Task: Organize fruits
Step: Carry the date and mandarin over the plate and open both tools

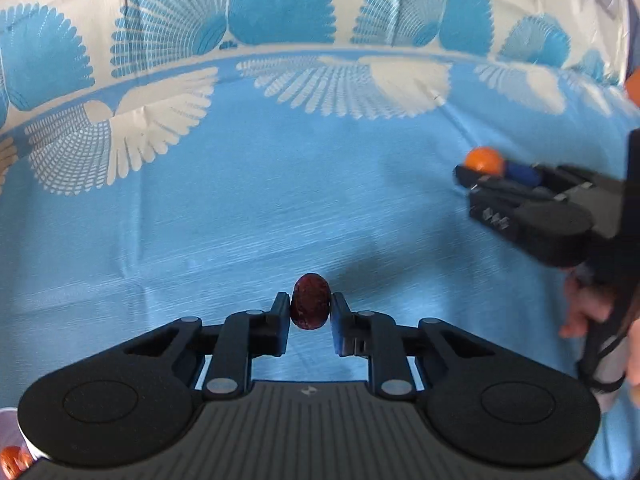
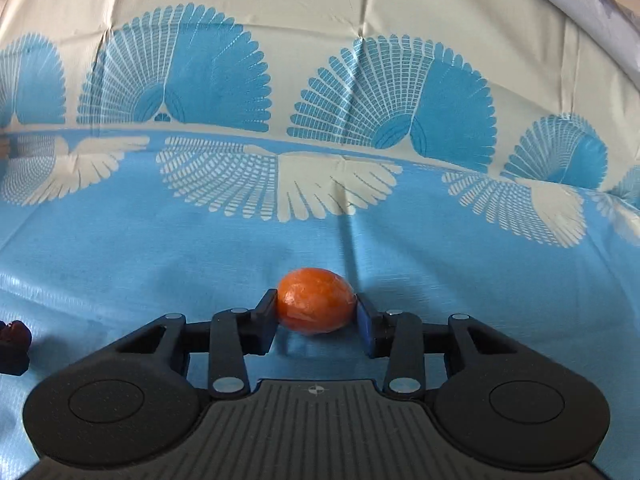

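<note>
A small dark red, wrinkled fruit [image 1: 310, 308] sits between the pads of my left gripper [image 1: 310, 299], which is shut on it just over the blue tablecloth [image 1: 240, 208]. In the right wrist view, my right gripper [image 2: 316, 304] is shut on an orange oval fruit [image 2: 316, 296], with both pads against its sides. The left wrist view shows the right gripper [image 1: 480, 170] at the right side with the orange fruit [image 1: 484, 159] at its tips. The left gripper's tip and the dark red fruit [image 2: 16, 329] show at the left edge of the right wrist view.
The cloth turns cream with blue fan prints [image 2: 360, 92] farther back. An orange round thing [image 1: 634, 84] shows at the right edge. At the bottom left corner, another orange fruit [image 1: 12, 460] lies in a pale container. A person's hand [image 1: 588, 304] holds the right gripper.
</note>
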`<state>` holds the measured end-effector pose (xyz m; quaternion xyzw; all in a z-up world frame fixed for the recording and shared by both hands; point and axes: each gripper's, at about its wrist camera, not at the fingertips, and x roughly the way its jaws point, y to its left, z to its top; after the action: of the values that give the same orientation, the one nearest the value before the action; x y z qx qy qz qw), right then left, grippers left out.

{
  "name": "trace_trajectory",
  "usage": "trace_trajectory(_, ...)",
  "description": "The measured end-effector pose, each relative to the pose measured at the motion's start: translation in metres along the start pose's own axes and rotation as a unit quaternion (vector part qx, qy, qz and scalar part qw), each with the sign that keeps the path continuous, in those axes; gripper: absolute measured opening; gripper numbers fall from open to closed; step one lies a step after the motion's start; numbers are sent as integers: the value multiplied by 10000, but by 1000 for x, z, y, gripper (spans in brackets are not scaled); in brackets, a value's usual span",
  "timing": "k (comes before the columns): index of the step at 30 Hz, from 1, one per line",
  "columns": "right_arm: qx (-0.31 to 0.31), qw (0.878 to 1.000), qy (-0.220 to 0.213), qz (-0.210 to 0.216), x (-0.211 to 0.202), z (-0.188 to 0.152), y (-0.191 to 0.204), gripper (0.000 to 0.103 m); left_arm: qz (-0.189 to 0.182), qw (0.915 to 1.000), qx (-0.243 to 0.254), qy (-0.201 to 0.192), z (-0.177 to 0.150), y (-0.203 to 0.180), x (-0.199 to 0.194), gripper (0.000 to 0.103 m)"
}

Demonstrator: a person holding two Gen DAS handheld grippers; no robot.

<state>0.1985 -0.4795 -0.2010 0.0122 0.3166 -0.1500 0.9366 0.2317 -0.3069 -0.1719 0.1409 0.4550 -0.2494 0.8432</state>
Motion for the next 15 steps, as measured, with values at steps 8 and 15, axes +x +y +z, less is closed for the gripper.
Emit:
trace_trajectory(8, 886, 9956, -260, 166, -116, -3, 5, 41, -71, 9986, -308, -433, -39, 11, -112, 23)
trace_trajectory(15, 549, 9958, -613, 391, -255, -20, 56, 42, 639, 9960, -626, -42, -101, 45, -220, 23)
